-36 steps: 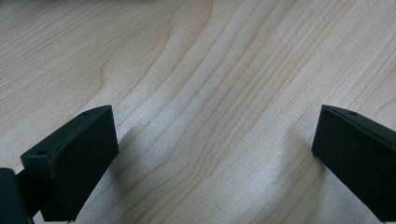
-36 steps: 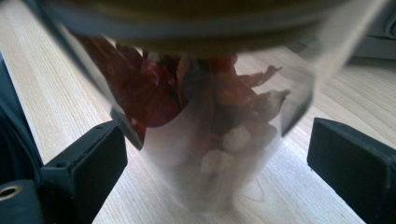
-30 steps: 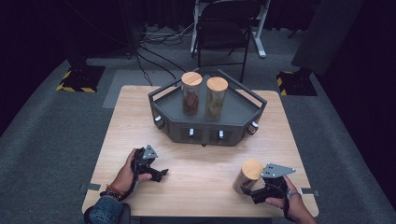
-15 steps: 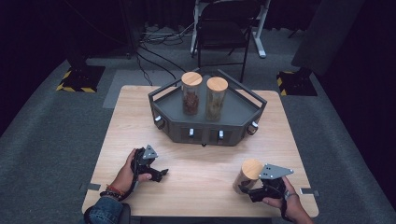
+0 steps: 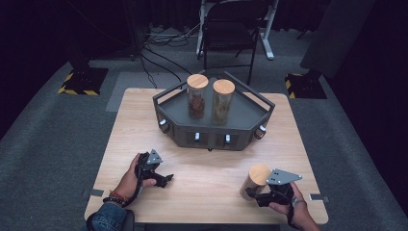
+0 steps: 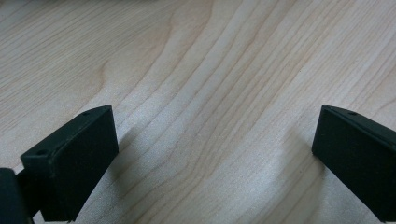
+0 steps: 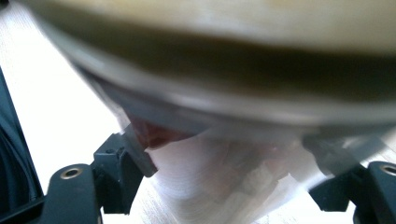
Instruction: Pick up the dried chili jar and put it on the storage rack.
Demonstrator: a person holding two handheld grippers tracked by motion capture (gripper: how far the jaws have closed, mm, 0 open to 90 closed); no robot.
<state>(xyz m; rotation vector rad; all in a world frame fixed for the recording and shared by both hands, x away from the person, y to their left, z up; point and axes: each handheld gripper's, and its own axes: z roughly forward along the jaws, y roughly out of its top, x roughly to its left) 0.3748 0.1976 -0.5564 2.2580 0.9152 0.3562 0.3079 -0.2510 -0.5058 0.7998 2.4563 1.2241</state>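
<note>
**Right gripper clamped on a wood-lidded jar near the table's front edge**

A light wooden table [image 5: 207, 192] is seen from above, with a dark grey tray [image 5: 211, 126] standing toward its far side; every place below is given from that tray.

A glass jar [image 5: 255, 181] with a round wooden lid is stood upright on the table, on the person's side of the tray and toward its right corner, well apart from it. The jar is held by the right gripper [image 5: 255, 193], whose jaws have just been closing and are now pressed against the jar's lower body from both sides. In the right gripper view the jar [image 7: 219, 154] is shown blurred and very close, with a black pad against the glass at either side and the pale lid above. The right hand [image 5: 293, 211] is wrapped around the gripper's body, on the jar's near side.

The left gripper [image 5: 166, 180] is rested on the table on the person's side of the tray, toward its left corner and well apart from it. In the left gripper view its jaws are spread wide over bare wood grain, with nothing between them. It is held by the left hand [image 5: 131, 179].

Inside the tray two more jars are stood upright, just beside each other: a left jar [image 5: 197, 96] with dark contents and a right jar [image 5: 223, 101] with paler contents, both topped with wooden lids.
</note>
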